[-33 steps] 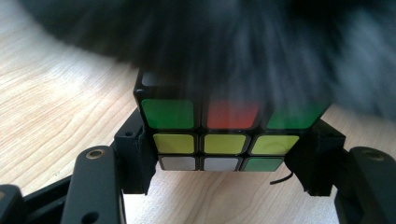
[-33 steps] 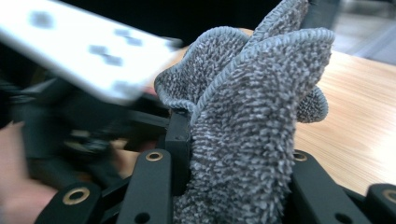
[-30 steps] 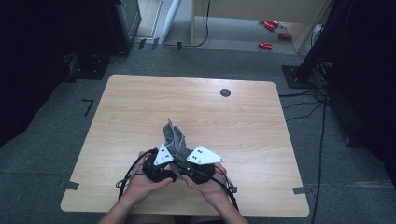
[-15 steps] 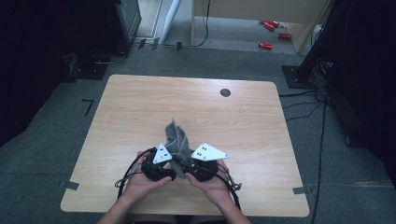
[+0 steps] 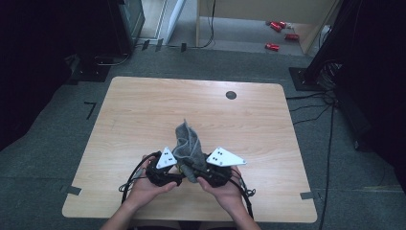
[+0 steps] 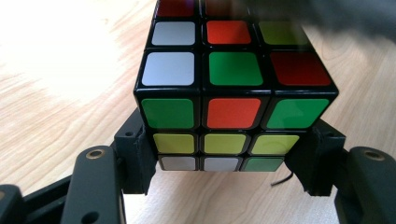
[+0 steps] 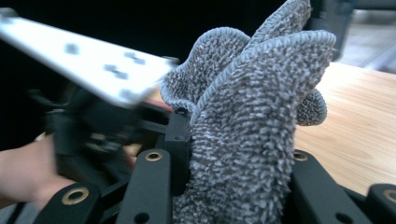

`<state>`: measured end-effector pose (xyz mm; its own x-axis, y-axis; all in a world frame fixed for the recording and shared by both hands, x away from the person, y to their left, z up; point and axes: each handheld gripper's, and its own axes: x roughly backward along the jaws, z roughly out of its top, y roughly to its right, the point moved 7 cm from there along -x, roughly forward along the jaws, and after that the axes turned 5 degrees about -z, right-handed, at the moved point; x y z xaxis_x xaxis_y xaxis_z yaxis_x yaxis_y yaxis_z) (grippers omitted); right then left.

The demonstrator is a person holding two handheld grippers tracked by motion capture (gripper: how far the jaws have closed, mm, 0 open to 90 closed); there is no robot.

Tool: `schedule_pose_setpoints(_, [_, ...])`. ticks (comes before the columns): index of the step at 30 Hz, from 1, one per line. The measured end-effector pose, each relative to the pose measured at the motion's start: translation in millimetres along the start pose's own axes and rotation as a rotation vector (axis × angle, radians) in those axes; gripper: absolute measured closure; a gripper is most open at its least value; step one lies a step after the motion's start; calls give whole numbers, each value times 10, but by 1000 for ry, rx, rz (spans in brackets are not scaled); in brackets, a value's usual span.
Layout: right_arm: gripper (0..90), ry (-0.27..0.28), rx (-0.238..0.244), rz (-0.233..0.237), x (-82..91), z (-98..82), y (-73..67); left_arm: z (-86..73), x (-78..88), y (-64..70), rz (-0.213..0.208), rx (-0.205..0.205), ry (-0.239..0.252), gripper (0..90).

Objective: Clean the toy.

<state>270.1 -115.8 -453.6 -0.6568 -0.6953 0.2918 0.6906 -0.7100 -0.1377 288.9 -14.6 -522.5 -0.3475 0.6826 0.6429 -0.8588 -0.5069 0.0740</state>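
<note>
I am holding a puzzle cube (image 6: 233, 84) in my left gripper (image 6: 229, 163), its jaws pinching the cube's two bottom side edges just above the wooden counter (image 5: 143, 110), near the edge by my hands. My right gripper (image 7: 233, 186) is pinching a gray fuzzy cloth (image 7: 252, 121) that is sticking up beside the cube, bunched between its jaws. I am thinking the cube is hard, light and a bit slippery, so flat sides are the best place to squeeze it, while the cloth is soft and floppy and can be grabbed anywhere.
</note>
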Motion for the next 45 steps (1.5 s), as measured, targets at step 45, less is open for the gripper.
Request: schedule_pose_setpoints(45, [677,-21,-18,-82,24,-47,101,70,77,92,-6,-67,63,346])
